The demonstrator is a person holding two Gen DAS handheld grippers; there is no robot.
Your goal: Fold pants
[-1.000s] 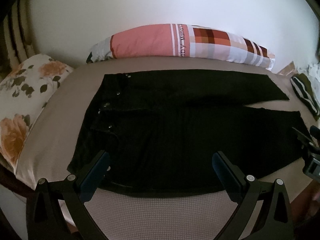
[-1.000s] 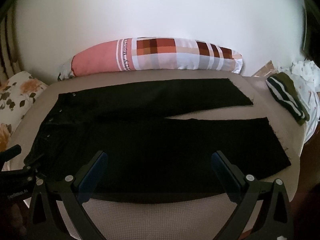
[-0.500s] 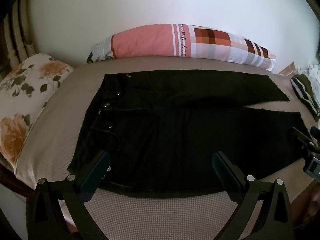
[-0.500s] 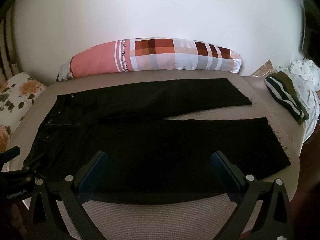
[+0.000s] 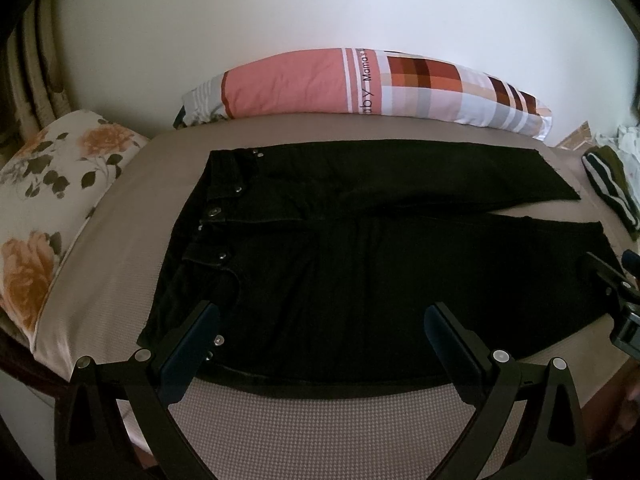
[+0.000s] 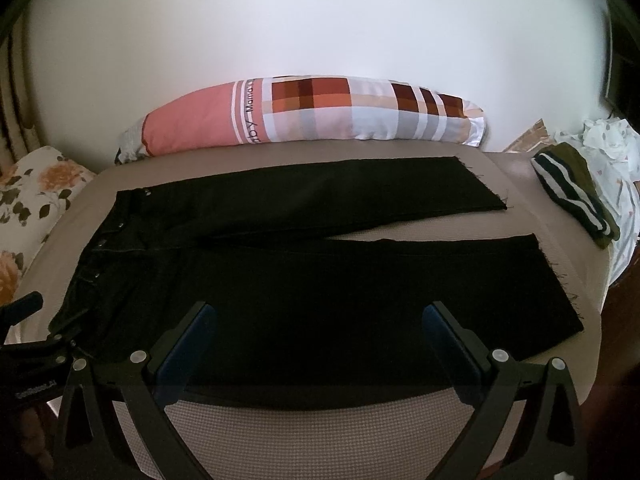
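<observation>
— Left wrist view, status?

— Black pants (image 5: pixel 360 264) lie flat on the bed (image 5: pixel 312 420), waistband to my left, both legs spread apart; no fold made, so the whole task remains. My left gripper (image 5: pixel 320 344) hangs over the near edge, jaws wide, holding nothing.

— Right wrist view?

— Same finding. Right gripper (image 6: pixel 318 344) over the near leg, jaws wide and empty. Against the earlier frames both views sit marginally closer to the fabric — otherwise the pants are unmoved.
</observation>
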